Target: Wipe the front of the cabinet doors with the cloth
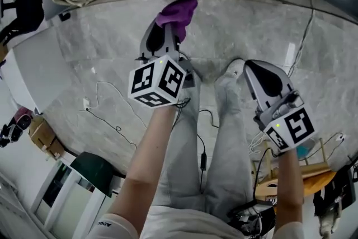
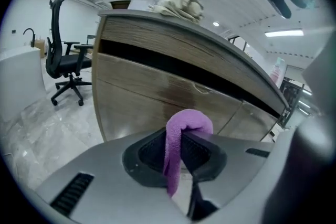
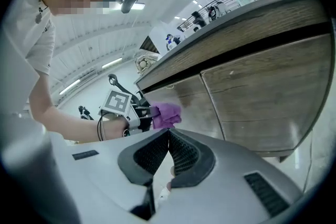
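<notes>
**A:** Closest to the head camera is the black-and-white marker cube [image 1: 156,82] on the left gripper [image 1: 170,31]. What is that gripper carrying?

**B:** A soft purple cloth [image 2: 188,122], folded into a wad. The jaws are pinched onto it. The fold bulges up and forward past the tips, and a tail hangs down between them.

**A:** Where are the doors from there?

**B:** The brown wood-grain cabinet doors [image 2: 142,94] stand straight ahead of those jaws, below a dark gap and a grey countertop. In the right gripper view the cloth sits just in front of the door that is farther from that camera. I can't tell whether it's touching the wood.

**A:** And the other tool?

**B:** The right gripper [image 3: 169,136] has its jaws closed together with nothing between them. In the head view it's held back beside the person's grey trouser legs [image 1: 224,137], farther from the cabinet than the left one.

**A:** So the left does the work.

**B:** I'd say so. The cloth leads and the door face lies along the gripper's own axis. My guess is a short push forward to flatten the fold on the wood, then strokes sideways across the door's width.
</notes>
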